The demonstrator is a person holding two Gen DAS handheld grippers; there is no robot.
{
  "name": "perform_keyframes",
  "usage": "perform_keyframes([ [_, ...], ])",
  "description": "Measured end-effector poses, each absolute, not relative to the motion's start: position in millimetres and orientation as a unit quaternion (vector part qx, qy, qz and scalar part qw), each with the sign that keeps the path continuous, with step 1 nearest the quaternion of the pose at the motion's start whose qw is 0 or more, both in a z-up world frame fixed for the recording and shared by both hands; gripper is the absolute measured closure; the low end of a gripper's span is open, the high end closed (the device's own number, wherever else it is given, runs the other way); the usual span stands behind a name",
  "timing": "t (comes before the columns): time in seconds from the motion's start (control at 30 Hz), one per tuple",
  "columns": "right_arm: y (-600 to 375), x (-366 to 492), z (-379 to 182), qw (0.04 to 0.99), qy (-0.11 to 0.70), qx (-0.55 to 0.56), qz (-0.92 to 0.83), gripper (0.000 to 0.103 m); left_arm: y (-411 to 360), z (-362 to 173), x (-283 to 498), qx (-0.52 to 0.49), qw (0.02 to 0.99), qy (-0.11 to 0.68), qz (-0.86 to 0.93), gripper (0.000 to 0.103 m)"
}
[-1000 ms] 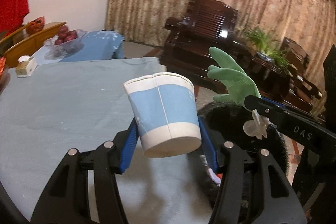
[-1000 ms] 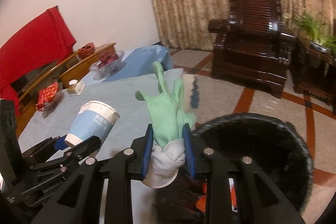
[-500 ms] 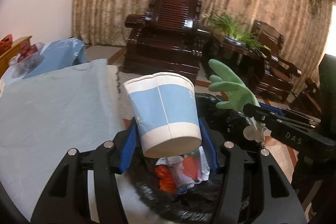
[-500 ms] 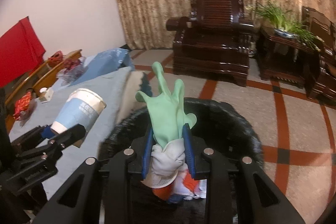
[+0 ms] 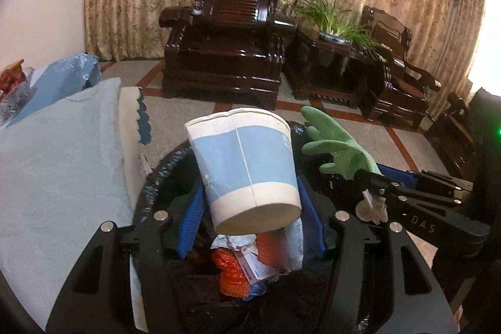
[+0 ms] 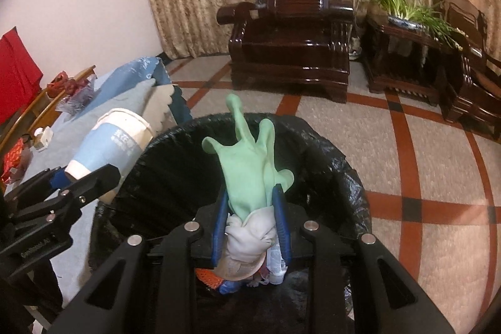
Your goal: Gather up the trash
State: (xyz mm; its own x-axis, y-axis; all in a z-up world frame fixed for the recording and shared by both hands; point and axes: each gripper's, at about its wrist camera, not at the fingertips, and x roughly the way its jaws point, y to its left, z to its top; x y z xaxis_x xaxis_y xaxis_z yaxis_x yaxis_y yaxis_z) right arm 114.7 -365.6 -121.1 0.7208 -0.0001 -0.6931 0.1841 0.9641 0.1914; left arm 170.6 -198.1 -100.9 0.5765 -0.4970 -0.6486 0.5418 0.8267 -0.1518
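My left gripper is shut on a blue and white paper cup and holds it over the black-lined trash bin. The cup also shows in the right wrist view. My right gripper is shut on a green rubber glove with a white cuff, above the bin. The glove shows in the left wrist view to the right of the cup. Orange and white trash lies inside the bin.
A table with a grey-blue cloth stands left of the bin. Dark wooden armchairs and a side table with a plant stand ahead before a curtain. Tiled floor lies to the right.
Both grippers have moved from over the table to above the bin's opening, still holding the cup and the glove. The trash inside the bin has come into view.
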Motion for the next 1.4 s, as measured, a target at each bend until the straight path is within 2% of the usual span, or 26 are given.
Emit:
perform_keyframes([
  [0.1, -368.5, 117.2, -128.4, 0.916, 0.378, 0.118, -0.058, 0.069, -197.5, -104.3, 173.0, 0.031, 0.883, 0.361, -0.298, 0.03],
  [0.17, -369.0, 115.3, -130.3, 0.917, 0.378, 0.11, -0.071, 0.045, -196.3, -105.5, 172.4, 0.035, 0.884, 0.36, -0.298, 0.024],
  [0.2, -370.8, 113.4, -130.5, 0.917, 0.375, 0.112, -0.075, 0.041, -195.1, -104.9, 172.4, 0.036, 0.884, 0.359, -0.297, 0.022],
  [0.23, -371.9, 111.6, -130.6, 0.917, 0.373, 0.115, -0.076, 0.031, -193.4, -104.9, 172.0, 0.036, 0.884, 0.359, -0.296, 0.021],
  [0.27, -373.8, 109.5, -130.3, 0.918, 0.37, 0.118, -0.079, 0.016, -189.9, -105.1, 171.6, 0.035, 0.885, 0.361, -0.293, 0.018],
  [0.33, -376.0, 103.7, -127.6, 0.921, 0.358, 0.126, -0.089, 0.007, -184.1, -104.1, 169.8, 0.03, 0.885, 0.362, -0.291, 0.015],
  [0.6, -367.6, 90.6, -107.5, 0.926, 0.345, 0.138, -0.062, 0.006, -156.4, -84.5, 154.5, 0.033, 0.897, 0.354, -0.264, 0.011],
  [1.1, -311.1, 60.2, -71.1, 0.934, 0.336, 0.121, -0.007, 0.006, -90.6, -52.2, 104.3, 0.013, 0.914, 0.348, -0.211, 0.01],
  [1.4, -289.7, 42.9, -39.6, 0.943, 0.317, 0.103, 0.006, 0.006, -71.5, -24.9, 82.5, 0.009, 0.93, 0.318, -0.186, 0.01],
])
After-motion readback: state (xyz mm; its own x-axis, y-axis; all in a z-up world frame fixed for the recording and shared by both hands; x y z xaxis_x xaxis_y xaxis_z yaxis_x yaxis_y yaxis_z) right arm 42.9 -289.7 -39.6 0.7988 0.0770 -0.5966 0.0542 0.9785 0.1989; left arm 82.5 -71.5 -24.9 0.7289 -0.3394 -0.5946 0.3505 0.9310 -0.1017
